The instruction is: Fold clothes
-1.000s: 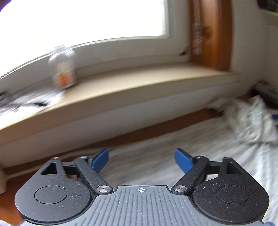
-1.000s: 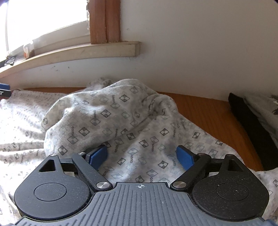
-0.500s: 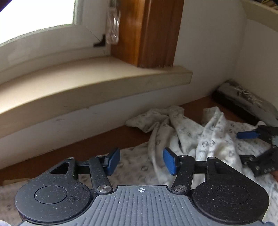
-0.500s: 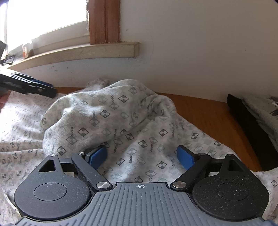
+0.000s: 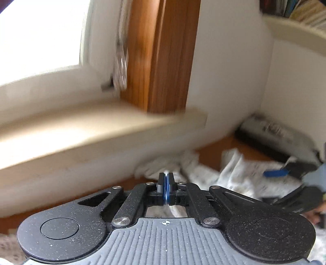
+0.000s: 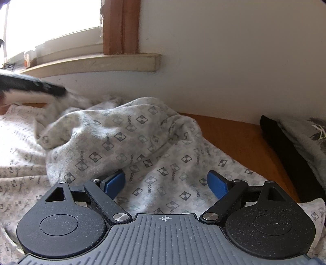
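I take this for a room in a home: a bright window with a white frame (image 6: 61, 38) sits above a deep beige windowsill (image 6: 91, 63), edged by brown wooden trim (image 5: 161, 55) against plain white walls. I see patterned grey-white clothing (image 6: 122, 142) heaped on an orange-brown wooden surface (image 6: 234, 134), and a curved shelf of books (image 5: 299, 12) high in the corner.

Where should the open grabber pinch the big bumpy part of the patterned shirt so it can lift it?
Probably the rounded fold at the top of the patterned shirt. There the cloth is bunched and stands proud of the wooden table, so the fingers can close around it. The right gripper is open, low in front, so come forward and slightly up from there.
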The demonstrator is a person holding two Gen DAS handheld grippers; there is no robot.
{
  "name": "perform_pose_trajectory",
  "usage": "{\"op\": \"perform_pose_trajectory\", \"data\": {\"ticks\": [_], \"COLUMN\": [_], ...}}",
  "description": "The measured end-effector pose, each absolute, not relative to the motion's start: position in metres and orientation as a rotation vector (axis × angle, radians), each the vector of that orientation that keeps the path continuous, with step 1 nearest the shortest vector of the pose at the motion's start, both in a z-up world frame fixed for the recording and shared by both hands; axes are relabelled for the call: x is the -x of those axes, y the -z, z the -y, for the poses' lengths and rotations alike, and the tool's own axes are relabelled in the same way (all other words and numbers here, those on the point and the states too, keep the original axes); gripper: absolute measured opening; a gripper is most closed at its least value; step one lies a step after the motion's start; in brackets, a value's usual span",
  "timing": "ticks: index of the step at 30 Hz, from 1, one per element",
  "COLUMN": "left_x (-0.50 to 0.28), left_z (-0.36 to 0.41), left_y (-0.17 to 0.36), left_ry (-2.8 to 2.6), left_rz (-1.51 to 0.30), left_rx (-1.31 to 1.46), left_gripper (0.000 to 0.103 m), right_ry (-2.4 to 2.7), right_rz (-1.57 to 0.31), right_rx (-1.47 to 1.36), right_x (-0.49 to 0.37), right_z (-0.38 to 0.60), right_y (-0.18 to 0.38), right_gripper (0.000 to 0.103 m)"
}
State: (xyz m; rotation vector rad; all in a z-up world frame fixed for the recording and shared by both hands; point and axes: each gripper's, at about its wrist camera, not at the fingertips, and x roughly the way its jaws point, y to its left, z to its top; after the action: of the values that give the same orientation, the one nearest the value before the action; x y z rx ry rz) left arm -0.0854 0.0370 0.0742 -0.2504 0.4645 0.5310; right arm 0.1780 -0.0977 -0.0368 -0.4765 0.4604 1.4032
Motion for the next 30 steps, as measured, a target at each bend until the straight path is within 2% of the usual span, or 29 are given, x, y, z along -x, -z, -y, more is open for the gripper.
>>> {"op": "perform_pose_trajectory", "data": {"ticks": [8,12,16,21,24,26,28,30], "left_x": [0.171,0.203,0.223,0.248,0.255,0.258,0.26,0.264], "left_z": [-0.013,-0.008,-0.015,-0.031,-0.038,-0.043,-0.046,-0.046], "left_y": [-0.142,-0.14,-0.123,-0.106,-0.092,-0.082,-0.071,-0.06], "left_ry": [-0.614,-0.661,-0.696,-0.74,-0.764,-0.767,-0.769,-0.78], "left_rz": [-0.297,-0.357,-0.433,-0.465,-0.498,-0.53,-0.561,-0.589], "left_rx": [0.214,0.194,0.204,0.247,0.249,0.243,0.228,0.21], "left_gripper": [0.001,0.001,0.005,0.017,0.028,0.05,0.061,0.064], "right_ry": [-1.35,-1.345,-1.347,-1.348,-1.351,-1.353,-1.352,-1.35], "right_rz": [-0.437,-0.44,-0.446,-0.455,-0.459,-0.46,-0.459,-0.459], "right_rx": [0.444,0.455,0.472,0.485,0.49,0.493,0.494,0.493], "right_x": [-0.182,-0.182,-0.181,-0.181,-0.182,-0.182,-0.182,-0.183], "right_z": [0.102,0.101,0.098,0.097,0.096,0.095,0.095,0.095], "right_y": [0.033,0.032,0.033,0.033,0.033,0.034,0.034,0.034], "right_gripper": [0.087,0.087,0.087,0.087,0.087,0.087,0.087,0.087]}}
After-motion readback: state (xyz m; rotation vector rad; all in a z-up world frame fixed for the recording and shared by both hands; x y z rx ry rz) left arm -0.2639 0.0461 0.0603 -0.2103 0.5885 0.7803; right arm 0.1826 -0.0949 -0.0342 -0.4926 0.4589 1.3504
